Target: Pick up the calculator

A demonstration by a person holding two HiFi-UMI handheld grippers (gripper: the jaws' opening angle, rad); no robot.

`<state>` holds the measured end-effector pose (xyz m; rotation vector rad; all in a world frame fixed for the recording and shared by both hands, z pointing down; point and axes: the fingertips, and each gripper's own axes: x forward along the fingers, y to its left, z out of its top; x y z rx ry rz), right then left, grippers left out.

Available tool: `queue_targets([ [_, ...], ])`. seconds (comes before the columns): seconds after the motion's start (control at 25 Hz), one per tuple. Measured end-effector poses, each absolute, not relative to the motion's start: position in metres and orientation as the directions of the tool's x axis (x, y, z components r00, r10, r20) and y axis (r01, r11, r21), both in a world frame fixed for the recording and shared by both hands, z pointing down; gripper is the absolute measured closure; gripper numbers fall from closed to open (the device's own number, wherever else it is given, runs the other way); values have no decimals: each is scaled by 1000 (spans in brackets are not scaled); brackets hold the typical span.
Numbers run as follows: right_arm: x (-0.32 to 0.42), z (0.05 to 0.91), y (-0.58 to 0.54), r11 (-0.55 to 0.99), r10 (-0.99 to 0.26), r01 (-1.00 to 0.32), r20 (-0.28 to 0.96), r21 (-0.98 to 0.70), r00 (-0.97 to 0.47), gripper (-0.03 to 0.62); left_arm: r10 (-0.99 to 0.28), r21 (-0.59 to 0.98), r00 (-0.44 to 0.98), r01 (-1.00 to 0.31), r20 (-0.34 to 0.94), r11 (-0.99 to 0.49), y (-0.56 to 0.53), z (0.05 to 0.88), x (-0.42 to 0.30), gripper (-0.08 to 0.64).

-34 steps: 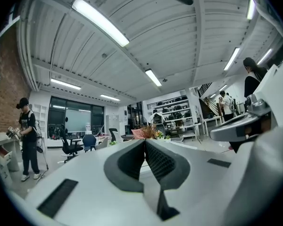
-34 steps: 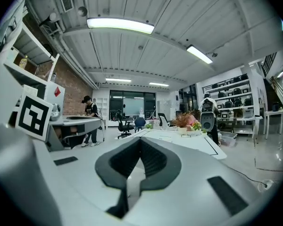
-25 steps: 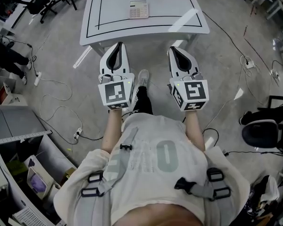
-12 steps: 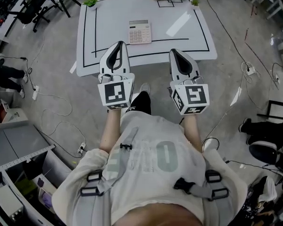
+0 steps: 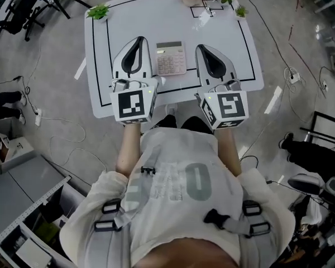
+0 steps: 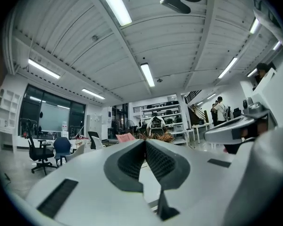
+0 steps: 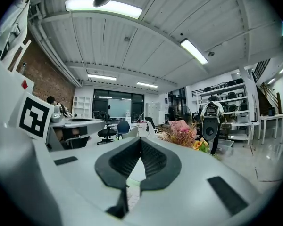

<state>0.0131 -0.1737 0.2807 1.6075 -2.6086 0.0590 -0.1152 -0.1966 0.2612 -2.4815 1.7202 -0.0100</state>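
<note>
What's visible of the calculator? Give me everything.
The calculator is a pale, plastic-looking slab with a grey display strip along its far edge and a grid of light keys below. It lies flat, face up, roughly square to the white table, inside the black outline. In the head view it sits between the left gripper and right gripper, both shut; neither holds it.

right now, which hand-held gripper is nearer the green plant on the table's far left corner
Left. The left hand-held gripper is on the green plant's side of the calculator; the right hand-held gripper is on the calculator's other side, farther off.
</note>
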Motion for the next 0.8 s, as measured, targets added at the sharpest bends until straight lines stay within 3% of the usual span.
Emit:
queue_targets([
  [0.8, 9, 297, -218, 527, -845, -850, 106, 5, -524, 588, -942, -60, 328, -944, -65, -325, -227, 277, -110, 540],
])
